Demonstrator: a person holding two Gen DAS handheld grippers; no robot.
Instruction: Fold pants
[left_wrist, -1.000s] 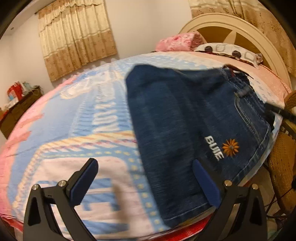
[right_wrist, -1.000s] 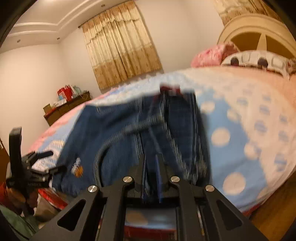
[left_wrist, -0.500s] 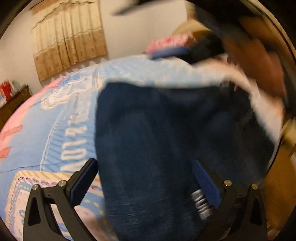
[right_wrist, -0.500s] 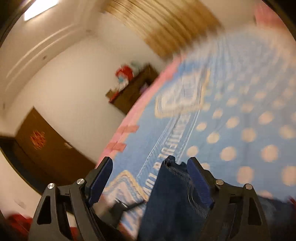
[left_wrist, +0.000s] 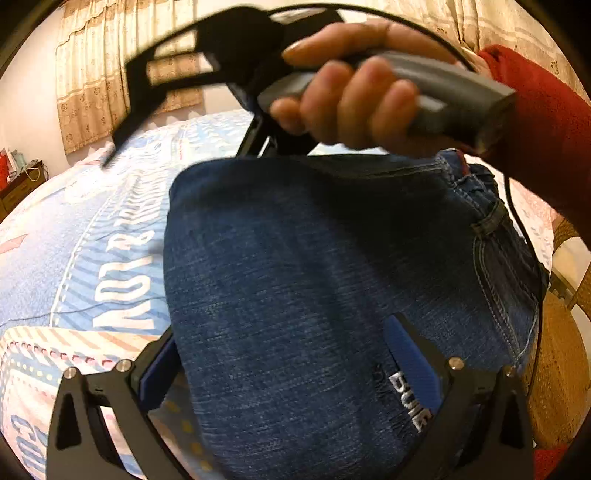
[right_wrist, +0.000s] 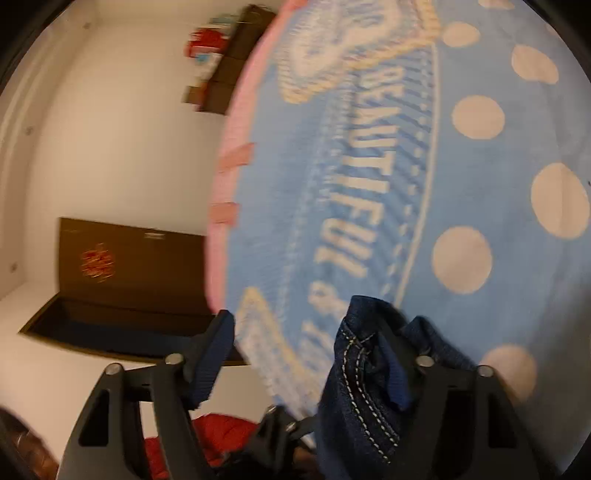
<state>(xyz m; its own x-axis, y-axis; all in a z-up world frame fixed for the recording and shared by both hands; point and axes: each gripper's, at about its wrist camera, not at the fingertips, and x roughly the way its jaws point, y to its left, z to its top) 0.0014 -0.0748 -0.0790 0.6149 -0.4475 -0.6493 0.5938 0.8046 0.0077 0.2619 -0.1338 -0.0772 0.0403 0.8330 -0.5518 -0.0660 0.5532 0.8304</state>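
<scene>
Dark blue jeans (left_wrist: 314, 258) lie folded on the blue printed bedspread (left_wrist: 92, 258), white lettering near their lower right edge. My left gripper (left_wrist: 280, 332) stands open at their near edge. Its left finger (left_wrist: 159, 369) is beside the denim's left side and its right finger (left_wrist: 413, 358) is over the cloth. A hand (left_wrist: 351, 92) in a red sleeve carries the right gripper across above the jeans. In the right wrist view, my right gripper (right_wrist: 303, 325) has its jaws apart and closing. A stitched denim corner (right_wrist: 354, 369) stands between them against the right finger (right_wrist: 395, 376); the left pad is clear of it.
A wicker chair (left_wrist: 554, 369) stands by the bed's right side. A low wooden cabinet (left_wrist: 18, 184) with red items sits by the far wall under curtains (left_wrist: 92, 74). A brown door (right_wrist: 129, 266) shows beyond the bed's pink edge (right_wrist: 221, 184).
The right gripper let go of the waistband, opened, and swung across over the jeans to their far corner. The left gripper slid forward onto the jeans' near edge.
</scene>
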